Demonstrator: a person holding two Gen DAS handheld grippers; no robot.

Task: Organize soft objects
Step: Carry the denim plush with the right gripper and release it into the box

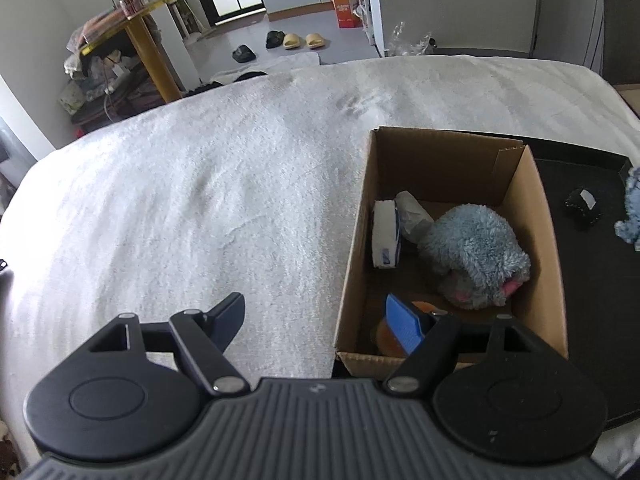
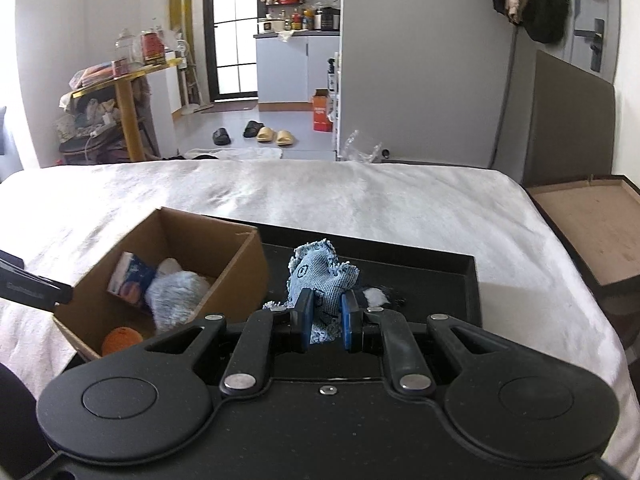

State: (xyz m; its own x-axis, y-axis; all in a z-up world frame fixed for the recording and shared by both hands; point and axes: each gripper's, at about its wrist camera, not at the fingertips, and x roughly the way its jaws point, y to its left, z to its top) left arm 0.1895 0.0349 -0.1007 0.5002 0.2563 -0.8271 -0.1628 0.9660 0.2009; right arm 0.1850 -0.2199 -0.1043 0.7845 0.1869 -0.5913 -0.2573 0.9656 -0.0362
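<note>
My right gripper [image 2: 326, 318] is shut on a light blue fringed cloth [image 2: 320, 276], held above the black tray [image 2: 440, 268]; the cloth's edge shows at the right border [image 1: 632, 208] of the left wrist view. A small black and white object [image 1: 582, 204] lies on the tray [image 1: 592, 320]; it shows behind the right fingers [image 2: 378, 294]. The cardboard box [image 1: 352, 264] left of the tray holds a fluffy blue plush [image 1: 476, 252], a tissue pack [image 1: 386, 236], a grey bundle [image 1: 414, 216] and an orange ball [image 2: 122, 340]. My left gripper [image 1: 320, 322] is open and empty, straddling the box's near left corner.
Box [image 2: 240, 256] and tray rest on a bed with a white fleecy blanket [image 1: 200, 208]. A brown wooden ledge [image 2: 592, 224] runs along the bed's right side. Beyond the bed's far edge are slippers [image 2: 276, 135], a yellow table [image 2: 124, 80] with clutter, and an orange carton [image 2: 322, 114].
</note>
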